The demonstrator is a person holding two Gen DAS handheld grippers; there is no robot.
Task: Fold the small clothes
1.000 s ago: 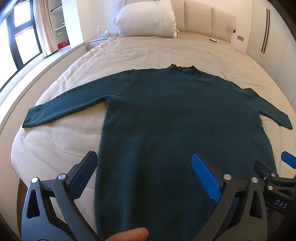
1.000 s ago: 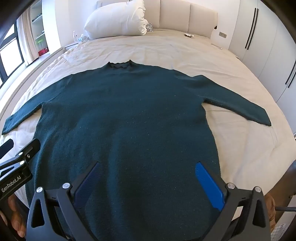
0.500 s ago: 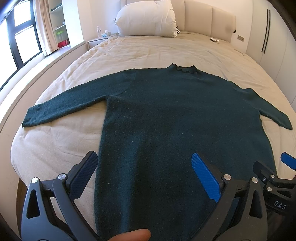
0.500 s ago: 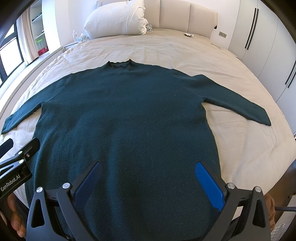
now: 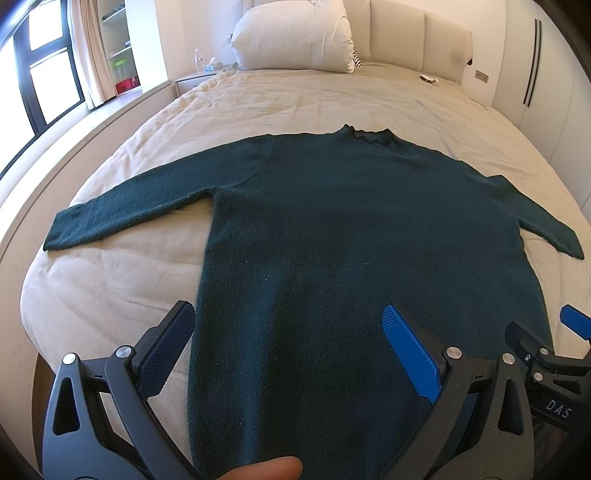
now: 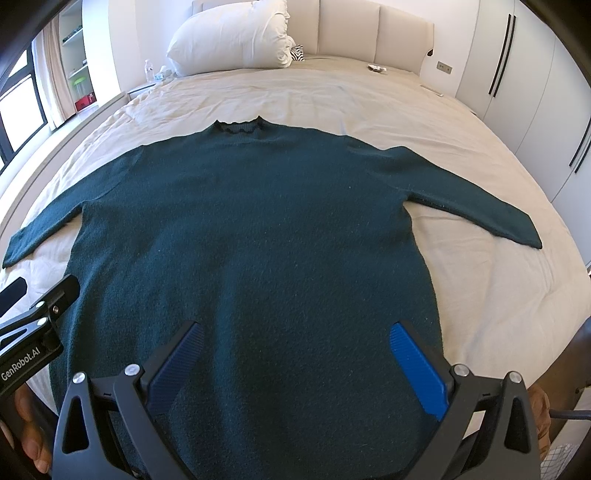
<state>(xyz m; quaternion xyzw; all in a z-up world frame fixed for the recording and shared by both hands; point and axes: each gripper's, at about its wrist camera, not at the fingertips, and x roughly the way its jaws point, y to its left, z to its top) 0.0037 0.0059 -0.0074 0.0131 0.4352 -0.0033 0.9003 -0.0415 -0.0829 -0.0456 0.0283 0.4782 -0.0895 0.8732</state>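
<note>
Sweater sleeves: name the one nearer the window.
The sleeve lying on the side of the left tongs; the other sleeve points toward the wardrobe.

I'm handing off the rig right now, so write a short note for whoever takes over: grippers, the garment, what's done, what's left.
Left gripper: open, holding nothing, over the hem area near the sweater's left side edge.
Right gripper: open, holding nothing, over the lower middle-right of the sweater.
The dark green knit long-sleeved sweater lies flat on the beige-sheeted bed, collar toward the white pillow, both sleeves spread outward.
Done: garment laid out flat.
Left: every fold; none started. Probably bring the sleeves in first.
</note>
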